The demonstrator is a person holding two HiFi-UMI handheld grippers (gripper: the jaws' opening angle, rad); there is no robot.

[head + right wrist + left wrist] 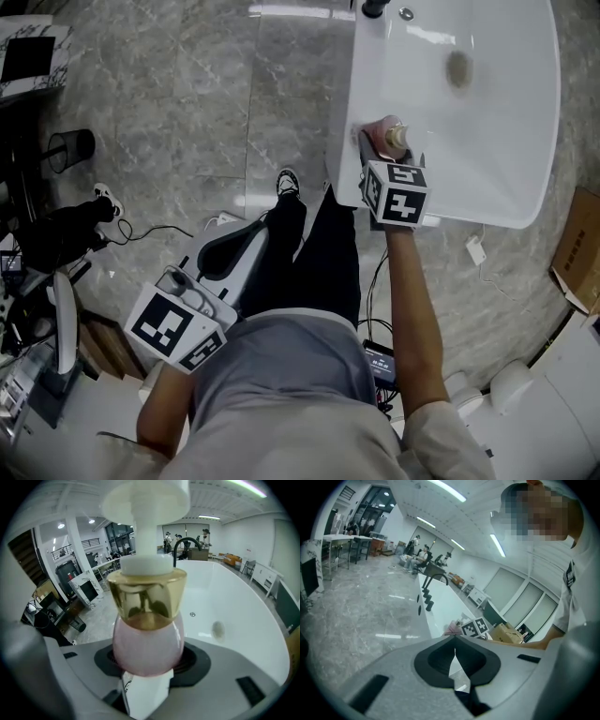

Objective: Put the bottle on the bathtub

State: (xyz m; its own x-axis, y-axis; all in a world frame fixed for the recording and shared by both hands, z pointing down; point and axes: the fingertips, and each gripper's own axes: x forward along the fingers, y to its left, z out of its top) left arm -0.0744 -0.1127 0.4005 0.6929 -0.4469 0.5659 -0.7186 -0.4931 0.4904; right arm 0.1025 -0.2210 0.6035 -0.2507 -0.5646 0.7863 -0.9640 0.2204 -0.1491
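Right gripper view: the right gripper (pixel 147 672) has its fingers pinching the pink bottle (pixel 147 641) low on its round body. The bottle is upright, long axis vertical, gold collar and white pump head pointing up. Head view puts it at the bathtub's (pixel 506 150) left rim edge. The left gripper (pixel 454 660), fingers pressed together and empty, hangs well apart.

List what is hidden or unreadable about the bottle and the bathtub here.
Head view: the bottle has its base covered by the right gripper, so whether it touches the bathtub rim cannot be told.
Right gripper view: the label is partly hidden behind the gripper's body, and its print is unreadable.
Head view: the faucet is cut off by the top edge.
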